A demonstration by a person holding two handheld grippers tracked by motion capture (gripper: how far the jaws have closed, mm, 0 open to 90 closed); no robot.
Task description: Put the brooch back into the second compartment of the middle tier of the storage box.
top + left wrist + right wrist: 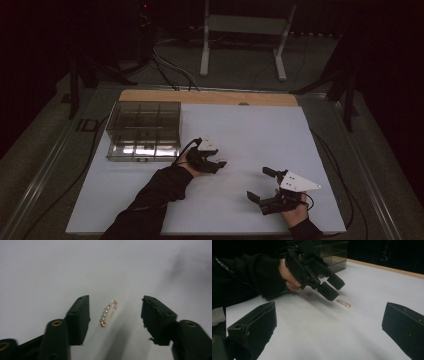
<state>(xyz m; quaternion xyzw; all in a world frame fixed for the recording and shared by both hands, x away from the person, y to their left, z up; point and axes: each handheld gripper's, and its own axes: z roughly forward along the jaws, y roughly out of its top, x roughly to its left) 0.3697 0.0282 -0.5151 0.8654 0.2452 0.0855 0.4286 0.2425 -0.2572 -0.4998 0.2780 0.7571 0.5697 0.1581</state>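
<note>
**Gripper poised over a pearl pin**

On the white table sheet [250, 130], a small gold-coloured safety pin set with a row of pale beads [109, 313] lies flat, near the middle of the surface. The left gripper [115, 312], black and held in a dark-sleeved hand, points down at it with its jaws partly open on either side of the pin; neither pad touches it, and nothing is gripped. From the right gripper view the same gripper tilts down with its tips just beside the pin. The right gripper [261, 184], black with a grey three-cornered plate on top, rests well apart toward the table's near edge, jaws spread wide and empty. A clear smoky plastic compartment box [143, 131] stands at the sheet's far left corner.
</note>
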